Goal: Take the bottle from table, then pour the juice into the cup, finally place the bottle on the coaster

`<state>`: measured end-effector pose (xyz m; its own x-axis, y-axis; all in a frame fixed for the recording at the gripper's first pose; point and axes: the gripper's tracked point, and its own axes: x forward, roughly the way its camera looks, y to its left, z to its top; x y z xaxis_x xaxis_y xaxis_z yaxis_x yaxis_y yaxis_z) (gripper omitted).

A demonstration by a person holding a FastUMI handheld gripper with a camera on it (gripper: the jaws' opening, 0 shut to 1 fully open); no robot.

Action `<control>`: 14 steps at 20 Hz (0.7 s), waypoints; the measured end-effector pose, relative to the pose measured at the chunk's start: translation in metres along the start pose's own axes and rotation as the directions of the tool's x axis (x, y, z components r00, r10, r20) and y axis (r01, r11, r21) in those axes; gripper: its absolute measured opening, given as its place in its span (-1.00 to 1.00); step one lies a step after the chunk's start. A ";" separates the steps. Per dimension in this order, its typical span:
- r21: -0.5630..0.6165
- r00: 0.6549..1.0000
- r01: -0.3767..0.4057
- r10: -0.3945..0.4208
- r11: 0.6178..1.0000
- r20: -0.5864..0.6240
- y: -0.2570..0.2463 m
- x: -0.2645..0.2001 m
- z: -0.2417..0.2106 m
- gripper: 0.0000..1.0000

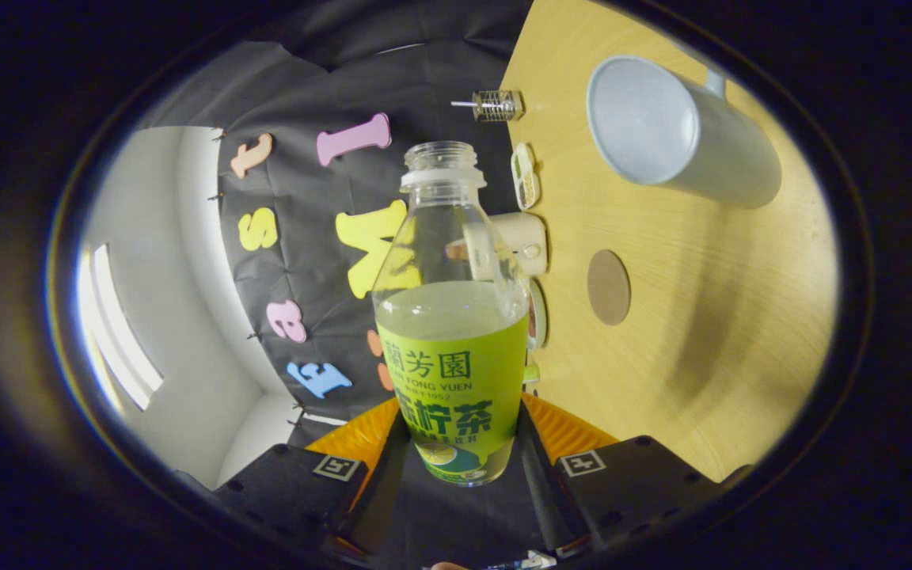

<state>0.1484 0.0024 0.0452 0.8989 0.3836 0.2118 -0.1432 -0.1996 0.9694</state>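
Note:
My gripper (pixel 460 443) is shut on the bottle (pixel 452 332), a clear uncapped plastic bottle with a green label and pale juice filling its lower half. Both fingers press on its sides. The whole view is rolled sideways, so the wooden table (pixel 709 332) stands like a wall beside the bottle. The bottle's open mouth is level with the white cup (pixel 662 127), which stands on the table beyond the fingers with its opening towards me. A round brown coaster (pixel 608 286) lies on the table between the cup and the bottle.
Along the table's far edge sit a small wire-cage item (pixel 495 104), a little dish of bits (pixel 525 176), a white appliance (pixel 523 241) and a plate's rim (pixel 537 315). A white room wall with a bright window (pixel 119 332) shows past the booth cloth.

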 end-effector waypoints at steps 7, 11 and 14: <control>0.088 0.999 -0.038 0.038 0.995 -0.003 0.012 0.001 0.001 0.53; 0.124 0.996 -0.084 0.082 0.989 0.017 0.025 -0.001 0.005 0.52; 0.123 0.994 -0.106 0.103 0.987 0.028 0.032 -0.001 0.011 0.53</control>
<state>0.1478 -0.0147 0.0751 0.8905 0.3357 0.3071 -0.1854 -0.3488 0.9187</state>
